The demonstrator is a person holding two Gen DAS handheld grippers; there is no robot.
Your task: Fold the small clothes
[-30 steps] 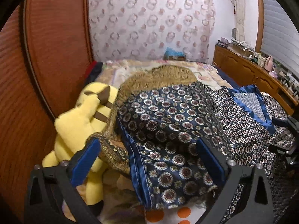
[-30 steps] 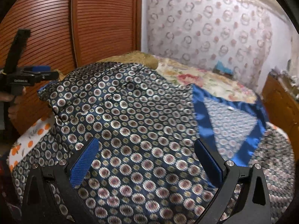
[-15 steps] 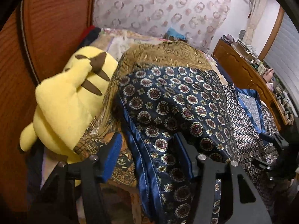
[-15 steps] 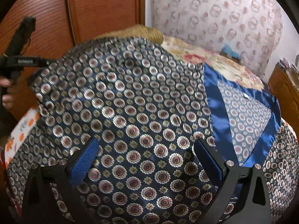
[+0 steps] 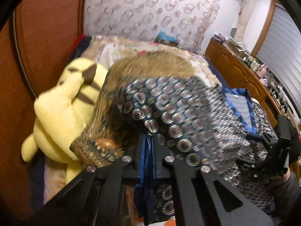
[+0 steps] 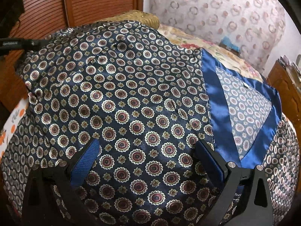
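Observation:
A navy satin garment (image 6: 131, 101) with round medallion print and bright blue trim (image 6: 216, 101) lies spread over the bed. My left gripper (image 5: 148, 139) is shut on the garment's (image 5: 178, 109) blue-edged hem at its left end and lifts it slightly. It shows as a dark bar in the right wrist view (image 6: 17, 43) at the far left. My right gripper (image 6: 146, 160) is open, its blue-padded fingers (image 6: 84, 162) hovering just above the patterned cloth. It also shows in the left wrist view (image 5: 278, 146) at the right edge.
A yellow plush toy (image 5: 62, 109) lies left of the garment against a wooden wardrobe (image 5: 43, 37). A brown-gold patterned cloth (image 5: 150, 66) lies under the garment. A wooden dresser (image 5: 240, 73) with clutter stands at the right. A floral bedspread (image 6: 188, 35) lies behind.
My left gripper has closed from wide open onto the garment's blue hem and pulled it up. My right gripper stayed open and moved lower and closer to the cloth.

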